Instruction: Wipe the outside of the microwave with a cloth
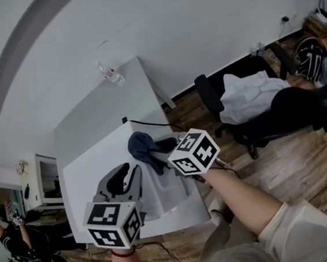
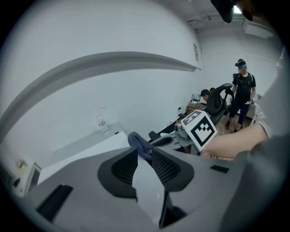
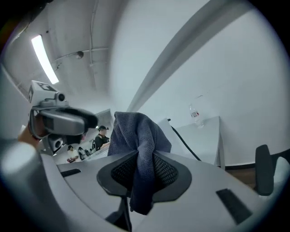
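**Cloth up at the microwave, left gripper bracing**

Here's the right gripper (image 3: pixel 142 170), jaws clamped on a dark blue-grey cloth (image 3: pixel 136 136). The terry-looking fabric bunches into a soft wad above the mesh-textured pads, and a tail hangs below them. From the head view, that wad (image 1: pixel 144 149) sits at the far right edge of the microwave's top, by the black cable. Whether it actually presses on the casing, I can't tell. Bunched like that, it gives a thick, padded face to rub with, which looks like the idea.

Over on the near left, the left gripper (image 1: pixel 125 181) lies low on the microwave (image 1: pixel 97 163), a smooth, boxy white shell with crisp edges. In its own view the jaws are drawn in on a pale, flat, thin-edged white panel (image 2: pixel 147 190). My read is that this is part of the oven's front, pinched to steady the box, though I can't say which part.

The oven stands on a plain white surface (image 1: pixel 108 98) against the wall. A clear plastic water bottle (image 1: pixel 111 75) stands at the far side, well apart from the action.
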Demonstrator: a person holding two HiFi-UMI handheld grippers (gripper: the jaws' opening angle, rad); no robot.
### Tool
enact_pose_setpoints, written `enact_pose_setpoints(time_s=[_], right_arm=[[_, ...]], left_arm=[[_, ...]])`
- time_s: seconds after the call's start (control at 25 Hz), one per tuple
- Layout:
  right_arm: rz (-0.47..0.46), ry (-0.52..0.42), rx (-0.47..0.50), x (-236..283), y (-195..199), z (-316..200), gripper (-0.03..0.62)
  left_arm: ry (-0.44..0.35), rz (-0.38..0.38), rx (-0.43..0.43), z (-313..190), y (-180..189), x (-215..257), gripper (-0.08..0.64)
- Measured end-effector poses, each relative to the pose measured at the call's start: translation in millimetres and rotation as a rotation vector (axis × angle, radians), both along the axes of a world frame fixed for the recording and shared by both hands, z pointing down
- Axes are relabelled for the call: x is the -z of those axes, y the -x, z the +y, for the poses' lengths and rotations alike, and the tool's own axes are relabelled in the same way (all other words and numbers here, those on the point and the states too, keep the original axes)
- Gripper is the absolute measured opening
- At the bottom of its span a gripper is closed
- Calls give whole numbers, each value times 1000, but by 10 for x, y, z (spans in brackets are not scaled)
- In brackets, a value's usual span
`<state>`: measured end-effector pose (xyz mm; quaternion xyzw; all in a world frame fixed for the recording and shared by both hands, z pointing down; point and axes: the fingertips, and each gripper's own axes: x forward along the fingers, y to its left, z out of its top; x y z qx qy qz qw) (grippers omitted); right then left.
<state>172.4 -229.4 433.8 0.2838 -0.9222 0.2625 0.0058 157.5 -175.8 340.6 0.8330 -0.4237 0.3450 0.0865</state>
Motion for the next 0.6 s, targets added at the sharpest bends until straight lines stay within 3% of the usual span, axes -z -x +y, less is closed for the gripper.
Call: enact_pose_setpoints(time_s=[0.2,0.32,0.6], right_arm=[[52,30,-38,-168,-53,-363,97],[34,21,-26,-190,-59,-400,97],[-51,-53,30,-113,-3,51,84]], left_arm=[[44,100,89,99,56,-26,97],[52,127,117,124,79,-41,97],[70,160,152,125,89,-60,95]])
